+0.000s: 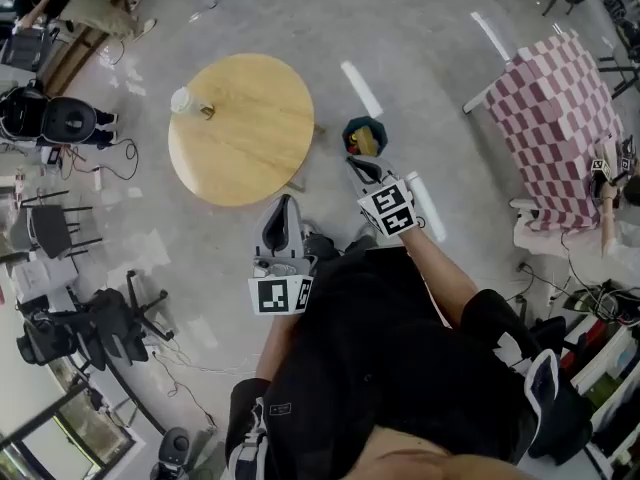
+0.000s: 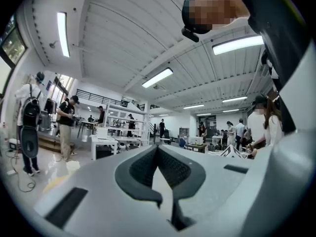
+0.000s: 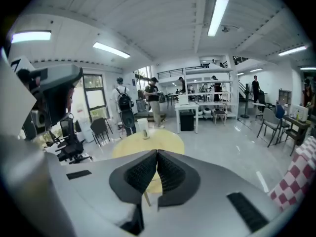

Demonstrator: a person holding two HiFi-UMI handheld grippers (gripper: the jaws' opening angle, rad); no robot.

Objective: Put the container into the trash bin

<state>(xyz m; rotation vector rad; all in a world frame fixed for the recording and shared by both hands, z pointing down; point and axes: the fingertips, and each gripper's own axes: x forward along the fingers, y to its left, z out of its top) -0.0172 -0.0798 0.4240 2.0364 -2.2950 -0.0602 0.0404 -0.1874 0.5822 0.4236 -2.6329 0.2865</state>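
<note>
Container (image 1: 366, 145): yellow, lying inside the trash bin (image 1: 349, 130); exact shape not discernible at this size.

Trash bin: dark green, upright on the grey floor (image 1: 430, 58), just beside the right edge of the round wooden surface (image 1: 250, 158).

Surface load: one clear cup (image 1: 184, 99), upright, near the upper left edge; well apart from the bin.

Right gripper (image 1: 356, 165): raised over the floor on the near side of the bin, pointing toward it and tilted somewhat downward. Marker cube (image 1: 388, 209) facing up. In the right gripper view, fingers (image 3: 140, 174) pressed together at the tips, pinching nothing; round surface and cup visible beyond them.

Left gripper (image 1: 284, 204): held level over the floor, off the near edge of the surface, well apart from the bin. In the left gripper view, fingers (image 2: 143, 168) pressed together at the tips, pinching nothing; only the room beyond.

Far right: a second table under a pink-and-white checked cloth (image 1: 560, 118), well apart from the bin.
</note>
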